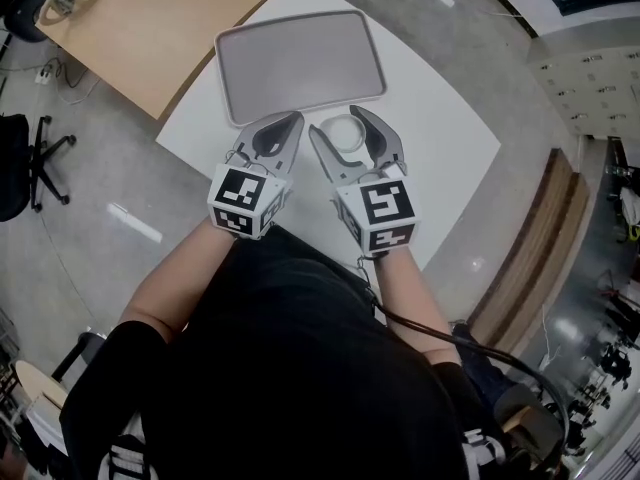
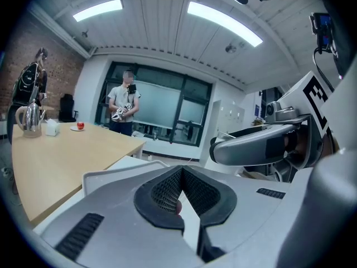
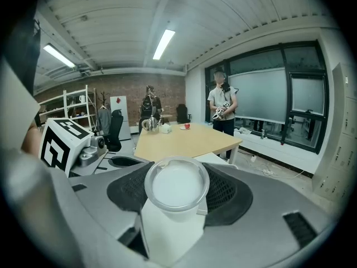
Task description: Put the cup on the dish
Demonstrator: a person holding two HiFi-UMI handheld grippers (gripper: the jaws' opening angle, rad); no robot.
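Beside the dish (image 1: pixel 300 63), cup (image 3: pixel 177 186) upright, seemingly gripped by right fingers (image 3: pixel 230 195), left fingers (image 2: pixel 162 193) closed.

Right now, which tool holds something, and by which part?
The right tool grips the cup by its opposite sides, under the rim; the left tool is shut, empty.

Left gripper (image 1: pixel 292 120), right gripper (image 1: pixel 338 122): smooth grey curved shells, and there are the black ribbed pads (image 3: pixel 230 194). White cubes (image 1: pixel 243 200), bold black square markers. Black cable (image 1: pixel 440 334) off the right one. Black short-sleeved top (image 1: pixel 290 368).
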